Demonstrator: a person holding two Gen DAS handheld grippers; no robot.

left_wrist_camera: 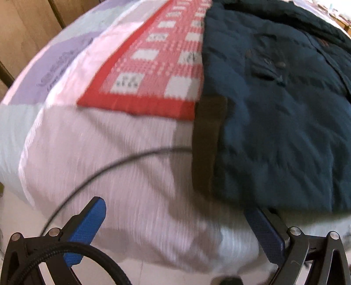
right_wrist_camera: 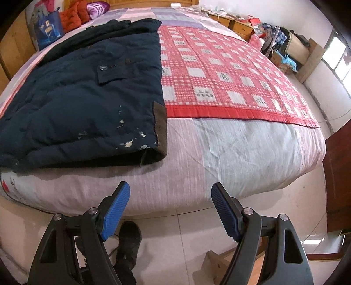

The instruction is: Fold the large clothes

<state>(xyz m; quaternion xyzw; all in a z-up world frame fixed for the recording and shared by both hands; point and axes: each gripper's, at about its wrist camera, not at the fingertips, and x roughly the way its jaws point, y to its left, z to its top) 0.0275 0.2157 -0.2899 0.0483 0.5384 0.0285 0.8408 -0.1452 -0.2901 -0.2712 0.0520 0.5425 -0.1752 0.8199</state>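
Note:
A large dark navy padded jacket [right_wrist_camera: 83, 96] lies folded lengthwise on the left part of the bed, with a brown trim strip [right_wrist_camera: 160, 129] along its near right edge and white specks near the hem. In the left wrist view the same jacket [left_wrist_camera: 278, 122] fills the right side, its brown strip [left_wrist_camera: 208, 142] toward the middle. My left gripper [left_wrist_camera: 173, 221] is open over the bed's near edge, just short of the jacket's hem, nothing between its blue pads. My right gripper [right_wrist_camera: 170, 201] is open too, held over the bed's front edge to the right of the jacket, holding nothing.
A red checked mat [right_wrist_camera: 228, 76] covers the bed's right half on a pale patchwork quilt [right_wrist_camera: 241, 151]. A thin black cable [left_wrist_camera: 105, 171] curves across the quilt. A person's dark shoe [right_wrist_camera: 129, 239] stands on the tiled floor. Bags and clothes [right_wrist_camera: 65, 19] sit at the headboard; furniture clutter [right_wrist_camera: 283, 46] lines the far right.

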